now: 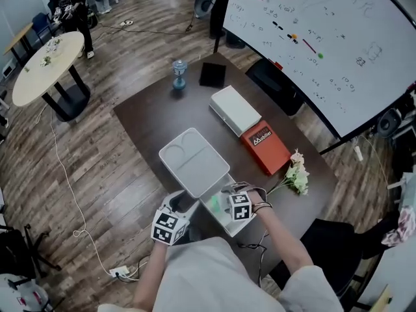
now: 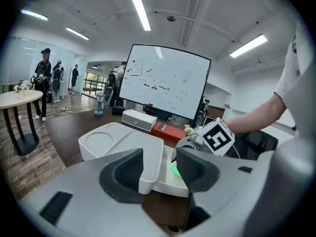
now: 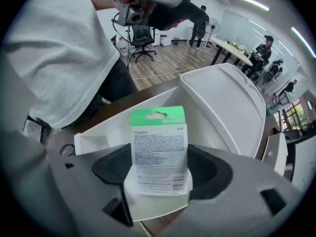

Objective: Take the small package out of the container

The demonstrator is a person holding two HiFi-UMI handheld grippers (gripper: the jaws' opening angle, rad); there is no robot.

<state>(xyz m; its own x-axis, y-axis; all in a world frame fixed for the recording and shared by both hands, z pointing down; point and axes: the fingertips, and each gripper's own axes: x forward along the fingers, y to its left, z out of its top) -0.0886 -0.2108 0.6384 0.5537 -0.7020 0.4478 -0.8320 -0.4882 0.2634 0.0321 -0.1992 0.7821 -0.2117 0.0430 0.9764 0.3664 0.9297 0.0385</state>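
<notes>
Bright, even room light comes from ceiling strips point(image 2: 140, 11), which burn out to white in the left gripper view. The whiteboard point(image 1: 312, 38) carries a mild sheen, and the dark bench point(image 1: 146, 119) shows only soft shadows. Both gripper views bulge like a fisheye and go black at the corners. The package point(image 3: 159, 152) is fairly sharp, though its small print is perhaps too soft to read.

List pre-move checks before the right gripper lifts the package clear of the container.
1. Right gripper jaws clamped on the small green-topped card package: ok.
2. Package bottom above the white plastic container rim: cannot tell.
3. White lid off the opening under the package: ok.
4. Left gripper clamping the lid corner: not ok, gap at one pad.
5. Bare dark brown table for set-down: ok.
</notes>
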